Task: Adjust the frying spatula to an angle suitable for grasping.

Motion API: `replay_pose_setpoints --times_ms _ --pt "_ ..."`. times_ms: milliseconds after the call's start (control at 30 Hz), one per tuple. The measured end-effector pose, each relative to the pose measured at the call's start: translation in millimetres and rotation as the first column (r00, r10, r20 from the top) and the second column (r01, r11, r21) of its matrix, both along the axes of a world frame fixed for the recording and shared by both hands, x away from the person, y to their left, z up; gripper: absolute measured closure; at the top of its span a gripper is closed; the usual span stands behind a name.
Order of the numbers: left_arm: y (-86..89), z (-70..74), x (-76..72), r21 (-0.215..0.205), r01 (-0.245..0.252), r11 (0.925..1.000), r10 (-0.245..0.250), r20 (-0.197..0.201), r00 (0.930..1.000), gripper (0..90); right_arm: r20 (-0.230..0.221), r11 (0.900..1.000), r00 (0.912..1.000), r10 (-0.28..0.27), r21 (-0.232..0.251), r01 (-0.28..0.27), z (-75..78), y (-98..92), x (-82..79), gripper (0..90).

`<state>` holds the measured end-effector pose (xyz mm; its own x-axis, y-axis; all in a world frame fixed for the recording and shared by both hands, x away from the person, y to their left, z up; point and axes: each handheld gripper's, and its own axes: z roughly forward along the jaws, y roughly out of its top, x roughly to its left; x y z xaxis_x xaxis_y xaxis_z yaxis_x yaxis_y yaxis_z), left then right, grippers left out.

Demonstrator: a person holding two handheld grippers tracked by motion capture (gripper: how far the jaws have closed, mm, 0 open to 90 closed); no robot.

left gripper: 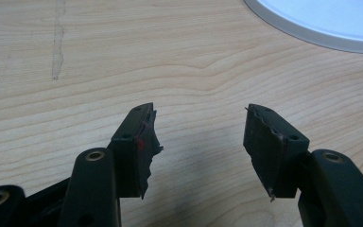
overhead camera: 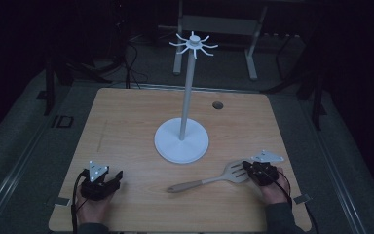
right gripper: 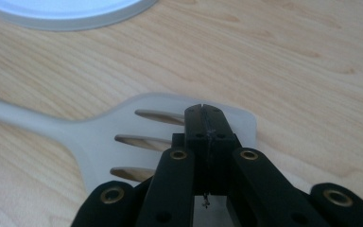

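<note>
A slotted spatula (overhead camera: 213, 179) lies flat on the wooden bench (overhead camera: 126, 122), in front of the white stand's round base (overhead camera: 181, 140) and a little to the right of it, its pale blade pointing right and its wooden handle running back toward the bench's near edge below the base. The right hand-held gripper (overhead camera: 247, 168) sits at the blade's right end, to the right of and nearer than the base; in the right gripper view its black jaws are pressed together (right gripper: 203, 109) directly over the blade (right gripper: 123, 142), beside the three slots, though whether they actually pinch the blade's edge cannot be told. The left hand-held gripper (overhead camera: 114, 176) rests low over the bench to the left of the base and nearer the front edge, well apart from the spatula. Its jaws are spread wide (left gripper: 199, 124) with bare wood between them, and the rim of the base (left gripper: 312, 40) shows beyond them at upper right.
</note>
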<state>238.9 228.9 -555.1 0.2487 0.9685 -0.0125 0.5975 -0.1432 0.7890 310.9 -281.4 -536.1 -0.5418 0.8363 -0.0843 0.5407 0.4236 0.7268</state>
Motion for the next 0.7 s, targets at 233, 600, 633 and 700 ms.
replay_pose_setpoints --times_ms 233,600,633,700 --pt "-2.0 -0.2 0.4 0.018 0.008 0.9998 -0.008 -0.004 1.0000 44.3 -0.047 1.000 0.9989 0.003 -0.022 -0.004 -8.5 -6.7 -12.9 90.0" --pt "-2.1 -0.2 0.3 0.018 0.007 0.9998 -0.007 -0.003 1.0000 44.4 -0.093 0.998 0.9944 0.050 -0.031 -0.053 -6.8 -8.3 -40.1 90.0" --pt "-2.4 -0.3 0.4 0.017 0.007 0.9998 -0.007 -0.003 1.0000 44.4 -0.095 0.998 0.9940 0.053 -0.028 -0.056 -6.5 -7.9 -42.8 90.0" --pt "-2.9 -0.5 0.7 0.020 0.006 0.9998 -0.006 -0.004 1.0000 44.3 -0.098 0.998 0.9932 0.063 -0.025 -0.066 -4.9 -6.9 -48.0 90.0"
